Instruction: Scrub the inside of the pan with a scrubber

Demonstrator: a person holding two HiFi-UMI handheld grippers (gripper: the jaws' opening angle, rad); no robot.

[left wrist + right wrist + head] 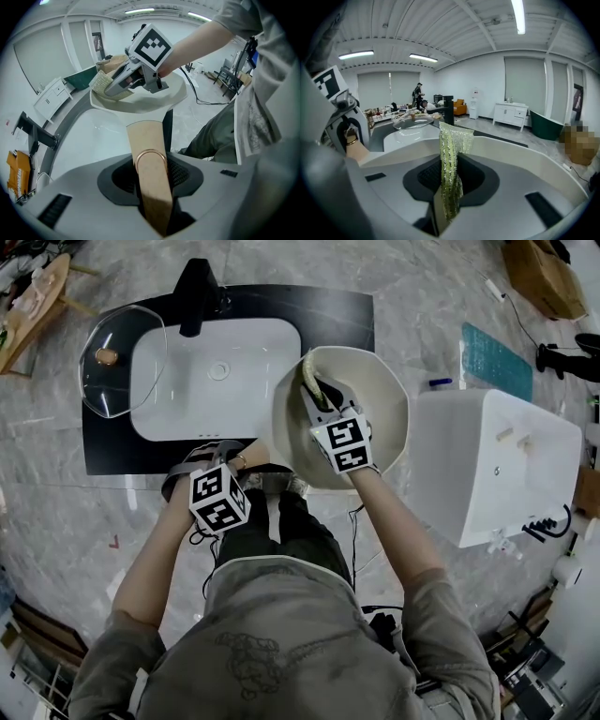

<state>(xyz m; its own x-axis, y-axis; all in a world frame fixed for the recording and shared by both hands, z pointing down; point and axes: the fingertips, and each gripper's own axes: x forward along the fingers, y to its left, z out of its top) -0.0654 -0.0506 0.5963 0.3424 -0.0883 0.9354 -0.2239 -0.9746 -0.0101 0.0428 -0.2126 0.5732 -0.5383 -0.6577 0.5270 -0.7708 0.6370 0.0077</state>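
A cream pan (375, 390) hangs tilted over the right end of the black counter, beside the sink. My left gripper (246, 468) is shut on the pan's wooden handle (149, 154), which has a copper ring and runs between the jaws. My right gripper (319, 395) reaches inside the pan and is shut on a yellow-green scrubber (307, 371). The scrubber (451, 159) sticks up from the jaws, and in the left gripper view the scrubber (101, 80) lies near the pan's far wall (140, 101).
A white sink basin (211, 381) sits in the black counter with a black faucet (197, 296) behind it. A glass lid (122, 357) rests at the basin's left. A white cabinet (497, 465) stands close on the right, a green mat (495, 360) beyond it.
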